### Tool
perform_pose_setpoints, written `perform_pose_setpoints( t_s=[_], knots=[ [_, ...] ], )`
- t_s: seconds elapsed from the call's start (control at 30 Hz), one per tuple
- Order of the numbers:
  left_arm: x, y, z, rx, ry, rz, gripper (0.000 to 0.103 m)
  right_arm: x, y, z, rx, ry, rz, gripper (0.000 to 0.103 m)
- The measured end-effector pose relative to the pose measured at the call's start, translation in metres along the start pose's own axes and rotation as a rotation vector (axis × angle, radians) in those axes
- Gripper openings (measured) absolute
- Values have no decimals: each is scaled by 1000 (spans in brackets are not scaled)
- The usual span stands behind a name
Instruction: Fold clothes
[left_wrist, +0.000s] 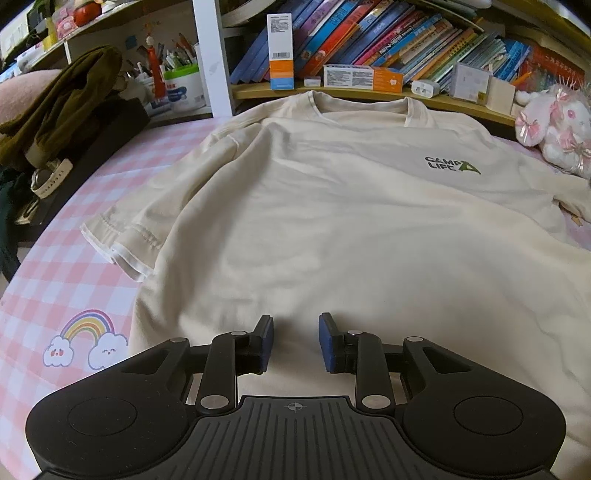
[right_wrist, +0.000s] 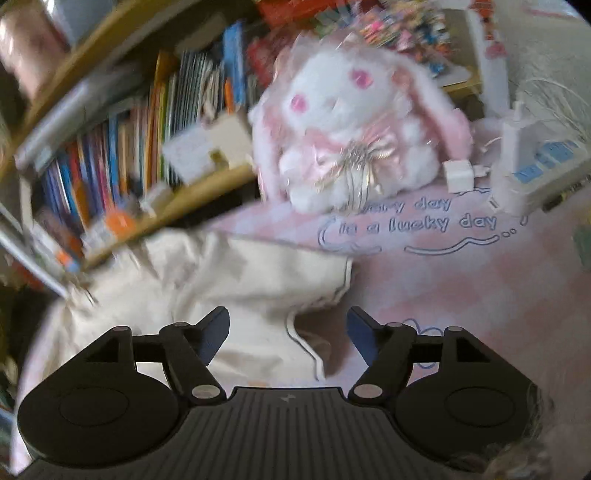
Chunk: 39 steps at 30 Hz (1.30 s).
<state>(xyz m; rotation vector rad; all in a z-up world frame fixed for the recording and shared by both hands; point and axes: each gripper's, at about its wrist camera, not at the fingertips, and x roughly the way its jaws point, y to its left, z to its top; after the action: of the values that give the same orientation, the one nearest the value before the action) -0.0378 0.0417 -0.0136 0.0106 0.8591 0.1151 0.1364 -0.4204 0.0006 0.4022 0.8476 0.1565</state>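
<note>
A cream T-shirt (left_wrist: 314, 206) with a small "CAMP LIFE" print lies flat, front up, on a pink checked cloth (left_wrist: 74, 266), collar toward the shelf. Its left sleeve (left_wrist: 122, 240) sticks out to the left. My left gripper (left_wrist: 295, 341) hovers open over the shirt's lower body, nothing between its blue pads. In the blurred right wrist view, the shirt's right sleeve (right_wrist: 258, 288) lies with its hem (right_wrist: 306, 343) between the open fingers of my right gripper (right_wrist: 288, 338), which holds nothing.
A bookshelf (left_wrist: 369, 40) with boxes runs along the far edge. A white and pink plush rabbit (right_wrist: 354, 129) sits at the far right beside a white charger (right_wrist: 458, 175). An olive garment (left_wrist: 62, 107) and a watch (left_wrist: 48, 181) lie at the left.
</note>
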Motion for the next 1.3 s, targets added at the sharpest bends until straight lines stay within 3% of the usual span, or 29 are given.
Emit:
perform_pose_setpoints(
  t_s=[0.07,0.1,0.13,0.4,0.47,0.53,0.57,0.7,0.77,0.83,0.9,0.97,1.2,1.3],
  knots=[
    [0,0,1,3,1,0,28,6,-2,1,8,23,-6,57],
    [0,0,1,7,3,0,28,9,-3,2,13,35,-9,27],
    [0,0,1,11,5,0,28,12,-4,2,17,46,-12,9],
    [0,1,2,5,4,-5,28,36,-11,7,50,139,-37,9],
    [1,1,2,6,6,-7,28,39,-11,9,49,148,-42,20],
    [1,1,3,8,7,-5,28,32,-6,14,5,114,-54,50],
    [1,1,3,8,7,-5,28,29,-4,18,-18,90,-62,51],
    [1,0,2,14,6,-4,28,37,-7,38,9,44,-86,50],
    [1,0,2,15,6,-5,28,51,-8,43,-7,58,-142,41],
    [1,0,1,15,4,-4,29,63,-7,46,-45,67,-193,23],
    [1,0,1,12,1,-1,30,71,-4,49,-108,52,-235,11],
    [1,1,-1,7,-3,3,32,79,0,51,-171,38,-276,6],
    [1,1,0,30,0,7,36,102,10,59,-357,2,-400,5],
    [-6,5,6,59,3,2,36,90,12,58,-330,-34,-411,27]
  ],
)
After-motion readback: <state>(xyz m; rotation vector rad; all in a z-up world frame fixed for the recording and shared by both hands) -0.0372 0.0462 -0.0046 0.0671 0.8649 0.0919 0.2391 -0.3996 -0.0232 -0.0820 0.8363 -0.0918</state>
